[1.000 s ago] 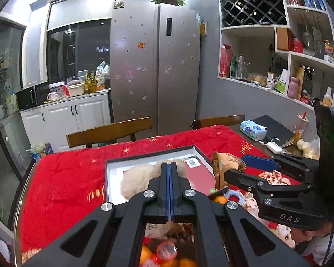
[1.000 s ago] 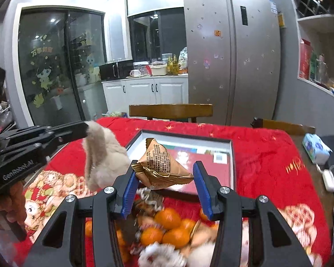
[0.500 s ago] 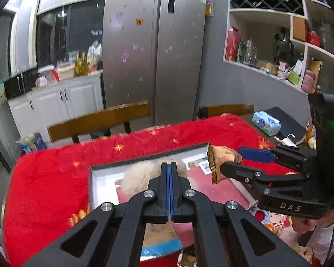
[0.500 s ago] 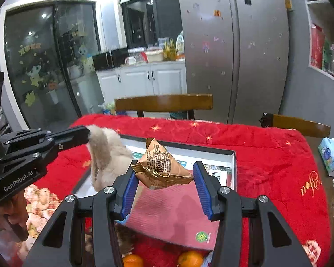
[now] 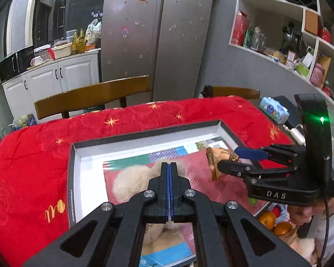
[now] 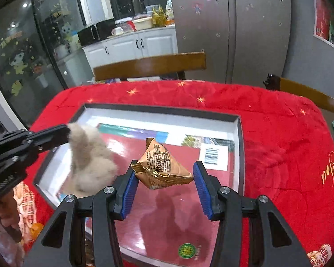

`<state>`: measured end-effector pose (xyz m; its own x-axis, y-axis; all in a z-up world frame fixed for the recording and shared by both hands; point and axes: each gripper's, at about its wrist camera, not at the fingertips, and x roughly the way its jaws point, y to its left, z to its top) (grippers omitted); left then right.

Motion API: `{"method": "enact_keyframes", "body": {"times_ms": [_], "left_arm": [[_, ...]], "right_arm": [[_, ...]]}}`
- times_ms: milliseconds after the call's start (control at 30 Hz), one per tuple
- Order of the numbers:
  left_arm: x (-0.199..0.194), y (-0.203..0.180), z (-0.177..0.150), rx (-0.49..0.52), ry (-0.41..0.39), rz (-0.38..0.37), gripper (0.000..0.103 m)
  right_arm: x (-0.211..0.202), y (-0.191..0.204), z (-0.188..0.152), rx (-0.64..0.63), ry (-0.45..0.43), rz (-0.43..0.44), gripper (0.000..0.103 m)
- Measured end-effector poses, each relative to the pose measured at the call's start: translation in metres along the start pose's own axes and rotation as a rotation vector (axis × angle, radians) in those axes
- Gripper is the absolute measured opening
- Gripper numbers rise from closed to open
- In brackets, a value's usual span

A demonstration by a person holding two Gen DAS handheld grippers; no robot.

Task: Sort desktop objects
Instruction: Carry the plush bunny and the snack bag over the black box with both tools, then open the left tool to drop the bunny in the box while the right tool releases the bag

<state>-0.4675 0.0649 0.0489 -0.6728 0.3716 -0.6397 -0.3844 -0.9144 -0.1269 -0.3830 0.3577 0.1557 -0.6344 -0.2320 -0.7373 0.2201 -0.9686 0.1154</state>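
I see the table (image 6: 278, 133) under a red cloth (image 5: 33, 155) with gold stars. Directly below both grippers lies a shallow dark-rimmed tray (image 6: 162, 109); oranges (image 5: 267, 219) sit on the cloth beside its near edge.

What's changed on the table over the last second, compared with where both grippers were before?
Both grippers carried their loads forward and down, from over the pile of oranges to over the open box. The left gripper is still shut on the fluffy toy, and the right gripper still clamps the gold snack packet. Nothing was picked up or released; the box and red cloth stayed put.
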Motion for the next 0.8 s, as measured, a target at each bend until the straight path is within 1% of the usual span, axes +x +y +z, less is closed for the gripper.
{"method": "enact_keyframes", "body": {"times_ms": [133,267,367,433,533,800], "left_arm": [[0.006,-0.001,-0.003,0.007,0.016,0.004,0.0],[0.014,0.001,-0.008,0.001,0.044,0.01,0.0],[0.011,0.002,-0.008,-0.002,0.028,0.01,0.0],[0.011,0.002,-0.008,0.005,0.028,0.015,0.0],[0.012,0.001,-0.008,0.003,0.034,0.011,0.0],[0.011,0.0,-0.006,0.007,0.036,0.017,0.0]], "right_arm": [[0.011,-0.007,-0.003,0.008,0.033,-0.009,0.047],[0.015,-0.007,-0.008,-0.011,0.045,-0.024,0.046],[0.027,-0.007,-0.014,-0.019,0.081,-0.026,0.044],[0.027,-0.012,-0.014,0.002,0.081,-0.007,0.043],[0.027,-0.016,-0.015,0.013,0.082,-0.004,0.043],[0.027,-0.013,-0.015,-0.014,0.073,-0.021,0.043]]}}
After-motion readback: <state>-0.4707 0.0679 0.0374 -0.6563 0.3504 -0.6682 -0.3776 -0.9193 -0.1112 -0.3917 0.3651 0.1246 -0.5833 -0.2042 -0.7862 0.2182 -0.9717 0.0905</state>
